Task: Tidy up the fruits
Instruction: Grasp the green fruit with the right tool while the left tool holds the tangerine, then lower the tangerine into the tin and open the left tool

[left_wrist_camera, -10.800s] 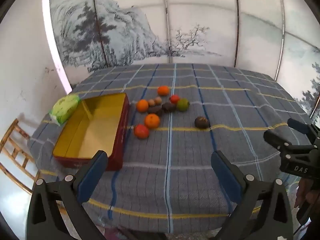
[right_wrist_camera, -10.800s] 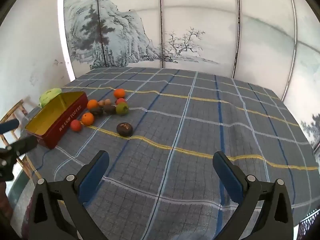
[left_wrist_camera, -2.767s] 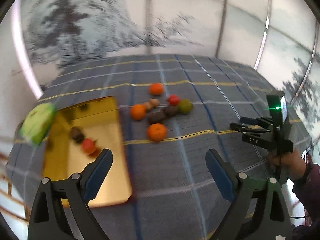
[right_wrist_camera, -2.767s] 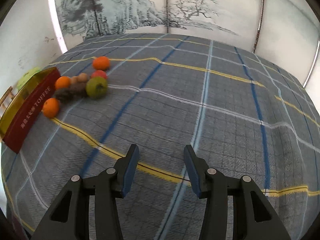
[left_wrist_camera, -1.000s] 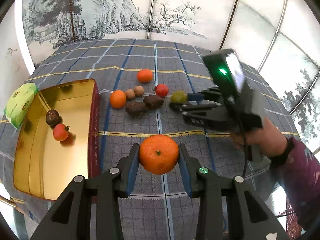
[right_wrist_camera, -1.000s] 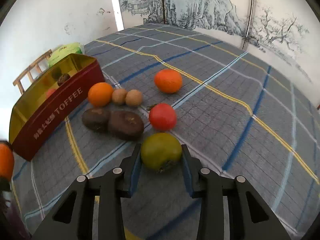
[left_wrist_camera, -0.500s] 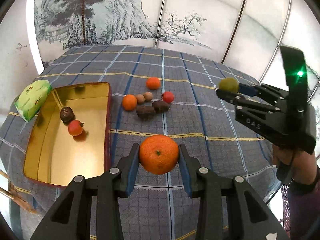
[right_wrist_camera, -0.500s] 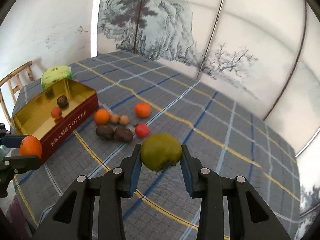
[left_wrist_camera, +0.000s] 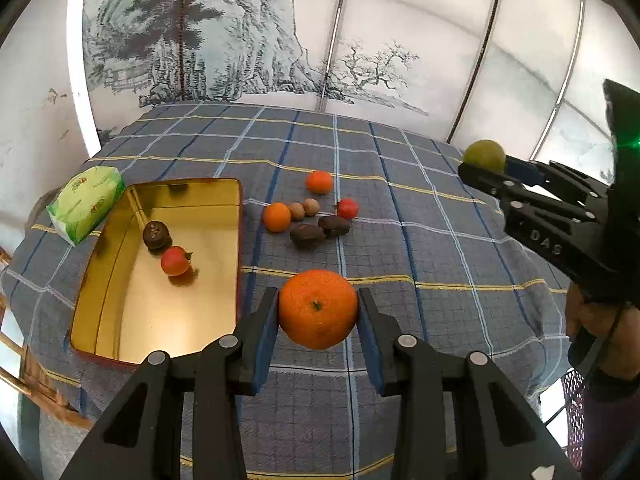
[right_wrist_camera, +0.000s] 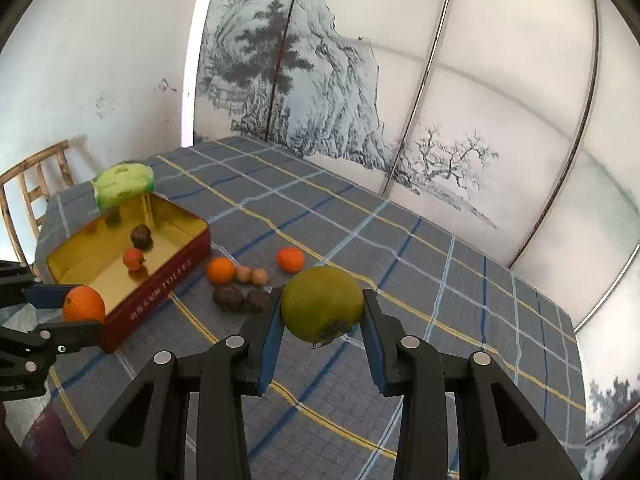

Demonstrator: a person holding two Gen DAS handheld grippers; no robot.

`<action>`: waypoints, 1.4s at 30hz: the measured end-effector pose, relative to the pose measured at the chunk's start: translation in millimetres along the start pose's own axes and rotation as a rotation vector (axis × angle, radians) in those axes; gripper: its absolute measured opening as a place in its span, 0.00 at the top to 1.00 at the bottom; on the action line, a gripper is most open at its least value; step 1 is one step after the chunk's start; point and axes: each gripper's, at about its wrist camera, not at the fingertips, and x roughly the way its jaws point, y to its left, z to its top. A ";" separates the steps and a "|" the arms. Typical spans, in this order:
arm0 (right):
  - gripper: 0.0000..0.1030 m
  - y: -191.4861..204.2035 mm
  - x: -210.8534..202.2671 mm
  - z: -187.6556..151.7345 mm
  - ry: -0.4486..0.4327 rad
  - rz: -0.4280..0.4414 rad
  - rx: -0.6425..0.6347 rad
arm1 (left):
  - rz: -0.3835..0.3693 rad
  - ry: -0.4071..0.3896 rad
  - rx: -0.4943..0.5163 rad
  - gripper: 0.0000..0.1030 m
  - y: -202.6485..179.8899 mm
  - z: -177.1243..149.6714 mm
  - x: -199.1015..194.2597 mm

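Note:
My left gripper (left_wrist_camera: 318,312) is shut on an orange (left_wrist_camera: 318,308), held above the table's near side, right of the gold tin (left_wrist_camera: 100,280). My right gripper (right_wrist_camera: 322,310) is shut on a green fruit (right_wrist_camera: 322,304), held high above the table; it also shows in the left wrist view (left_wrist_camera: 484,154). The tin holds a dark fruit (left_wrist_camera: 157,234) and a red fruit (left_wrist_camera: 175,261). On the cloth lie two oranges (left_wrist_camera: 277,217), two small brown fruits (left_wrist_camera: 304,209), a red fruit (left_wrist_camera: 347,208) and two dark fruits (left_wrist_camera: 320,230).
A green packet (left_wrist_camera: 86,202) lies beyond the tin's far left corner. A wooden chair (right_wrist_camera: 30,184) stands at the table's left edge. A painted screen (left_wrist_camera: 340,40) stands behind the table. The checked tablecloth (left_wrist_camera: 440,240) covers the table.
Both grippers have lifted higher with their fruits still held. The right gripper has pulled back from the fruit cluster, and the table looks farther away in both views.

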 end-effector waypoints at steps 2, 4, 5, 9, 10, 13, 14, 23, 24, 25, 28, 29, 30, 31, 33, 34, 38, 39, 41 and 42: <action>0.63 3.1 -4.6 3.2 -0.013 -0.002 -0.003 | 0.001 -0.001 -0.007 0.67 3.2 -0.9 -1.2; 0.63 6.5 -6.6 5.7 -0.017 0.001 -0.008 | 0.005 -0.005 -0.013 0.67 6.9 -1.6 -2.8; 0.63 8.9 -7.2 7.2 -0.020 -0.002 -0.013 | 0.007 -0.006 -0.015 0.67 8.3 -2.2 -3.4; 0.63 16.9 -7.2 9.6 -0.020 0.002 -0.027 | 0.015 -0.008 -0.025 0.67 15.3 -2.0 -4.2; 0.63 18.8 -6.5 10.3 -0.018 0.000 -0.032 | 0.018 -0.009 -0.028 0.67 17.4 -2.1 -4.3; 0.63 24.2 -5.3 11.0 -0.014 -0.001 -0.043 | 0.020 -0.012 -0.038 0.67 22.9 -2.6 -5.2; 0.63 26.0 -4.6 11.4 -0.012 -0.005 -0.049 | 0.023 -0.013 -0.041 0.67 24.7 -2.5 -5.0; 0.63 34.6 -1.0 10.6 0.002 -0.009 -0.072 | 0.065 -0.008 -0.062 0.67 44.7 -4.6 1.9; 0.63 35.6 -0.1 10.6 0.004 -0.009 -0.074 | 0.071 -0.007 -0.063 0.67 47.3 -4.8 3.0; 0.63 35.8 0.7 10.6 0.006 -0.008 -0.075 | 0.076 -0.006 -0.064 0.67 49.3 -4.4 3.9; 0.63 36.8 1.7 9.5 0.012 -0.008 -0.078 | 0.095 0.002 -0.070 0.67 58.3 -5.2 8.5; 0.63 37.3 2.5 9.4 0.014 -0.008 -0.079 | 0.102 0.004 -0.072 0.67 61.4 -5.7 9.9; 0.63 36.9 3.9 9.7 0.017 -0.008 -0.080 | 0.108 0.006 -0.072 0.67 64.2 -6.4 11.1; 0.63 37.0 4.5 9.5 0.019 -0.007 -0.080 | 0.116 0.009 -0.072 0.67 67.4 -7.2 13.0; 0.63 37.5 5.5 9.0 0.023 -0.006 -0.083 | 0.131 0.014 -0.073 0.67 72.4 -8.5 16.7; 0.63 37.9 5.9 8.9 0.024 -0.007 -0.085 | 0.136 0.016 -0.073 0.67 73.6 -8.8 18.5; 0.63 40.5 8.3 7.6 0.033 -0.004 -0.090 | 0.154 0.029 -0.083 0.67 84.9 -11.8 27.3; 0.63 41.0 8.8 7.1 0.035 -0.004 -0.091 | 0.160 0.032 -0.086 0.67 87.8 -12.7 29.6; 0.63 41.6 10.1 6.6 0.037 -0.004 -0.091 | 0.171 0.040 -0.093 0.67 93.4 -14.8 34.4; 0.63 41.2 10.5 7.2 0.036 -0.003 -0.090 | 0.173 0.044 -0.097 0.67 95.4 -15.0 36.5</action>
